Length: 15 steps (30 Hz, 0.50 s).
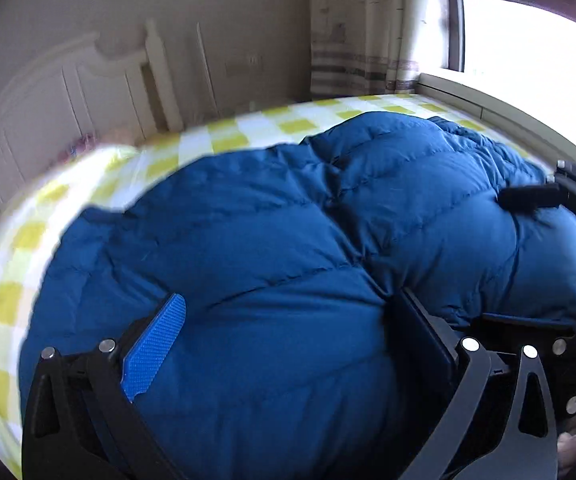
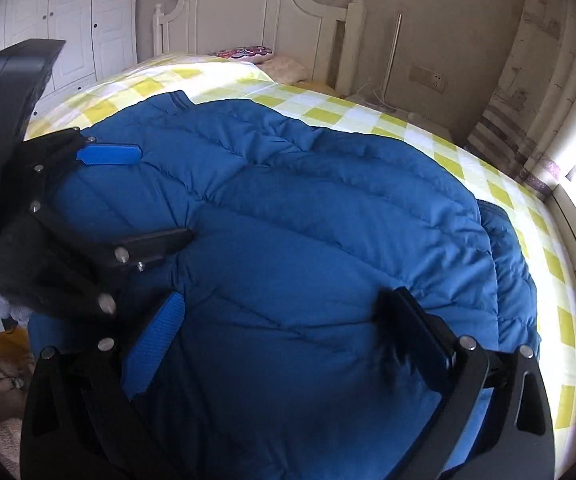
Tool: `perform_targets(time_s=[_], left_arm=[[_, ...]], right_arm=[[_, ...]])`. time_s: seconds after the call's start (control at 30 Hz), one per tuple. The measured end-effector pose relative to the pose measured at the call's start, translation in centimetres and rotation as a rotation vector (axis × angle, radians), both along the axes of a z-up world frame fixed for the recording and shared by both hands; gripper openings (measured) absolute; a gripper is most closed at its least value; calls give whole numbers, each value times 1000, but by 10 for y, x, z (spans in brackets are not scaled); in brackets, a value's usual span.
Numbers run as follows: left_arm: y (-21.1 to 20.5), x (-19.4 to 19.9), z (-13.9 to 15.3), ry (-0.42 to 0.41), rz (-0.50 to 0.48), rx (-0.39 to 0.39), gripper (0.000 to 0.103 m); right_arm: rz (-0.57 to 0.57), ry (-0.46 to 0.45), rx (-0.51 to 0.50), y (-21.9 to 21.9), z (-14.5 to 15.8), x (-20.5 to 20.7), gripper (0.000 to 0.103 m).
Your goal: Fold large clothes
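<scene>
The blue down jacket [image 1: 288,280] lies in a puffed, partly folded heap on the bed [image 1: 88,184], which carries a yellow-and-white checked sheet. It fills the ground directly ahead of and beneath both tongs.

Left gripper [image 1: 288,344]: fingers spread wide, nothing between them but the swell of quilted fabric. The blue ribbed pad [image 1: 154,348] rests against or just over the cloth; contact cannot be confirmed. Right gripper [image 2: 288,344]: likewise spread, straddling a broad bulge and pinching nothing. In the right wrist view the left gripper sits to the left and a little ahead, one dark finger [image 2: 160,242] dug into a crease of the jacket.

Judgement: both tools stand open over the mound because padded cloth springs back. The placing suits pressing the fold flat, or seeking a fresh hold on a lower edge.

Edges: a darker under-layer [image 2: 507,248] projects to the right of the right gripper, so the fold is not square there. A collar or hem corner [image 2: 176,100] shows at the far side, ahead of the left gripper.

Room: bare sheet lies ahead of both tongs, up to the pillows [image 2: 268,60] and white headboard [image 2: 248,4]. Rightward, the bed runs to a sill below the window [image 1: 527,32], leaving only a narrow strip of sheet. The left wrist view is motion-blurred on its left side.
</scene>
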<state>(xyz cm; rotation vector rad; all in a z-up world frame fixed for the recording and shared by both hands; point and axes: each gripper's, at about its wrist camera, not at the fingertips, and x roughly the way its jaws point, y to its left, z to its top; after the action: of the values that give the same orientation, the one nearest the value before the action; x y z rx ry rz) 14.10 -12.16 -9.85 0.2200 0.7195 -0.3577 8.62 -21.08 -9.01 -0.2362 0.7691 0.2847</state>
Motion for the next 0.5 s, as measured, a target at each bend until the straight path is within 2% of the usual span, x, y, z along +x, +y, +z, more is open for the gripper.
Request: perform_targets(time_s=[0.1,0.2,0.3,0.4,0.47,0.5], left_arm=[[13,3,0,52,-1,-82,99],[18,-1,2,59,26,-87,99],[49,-17,12,34,79,-117,99],[102,-13,8,25,215,-139,99],[132,-16,-1,38,240,-192,99],[137,-20,-3,27,234,-195,99]], right_arm=[[0,10,8,-4,1,0,101],[-7,19,5,-14,4,-5,100],[-78,-2,28,-49,14,-13,100],[-185,2,99,-104,6,-20,100],[-211,10,204,-132,-6,-28,100],[-215,-1,241,-140,-11,-32,100]])
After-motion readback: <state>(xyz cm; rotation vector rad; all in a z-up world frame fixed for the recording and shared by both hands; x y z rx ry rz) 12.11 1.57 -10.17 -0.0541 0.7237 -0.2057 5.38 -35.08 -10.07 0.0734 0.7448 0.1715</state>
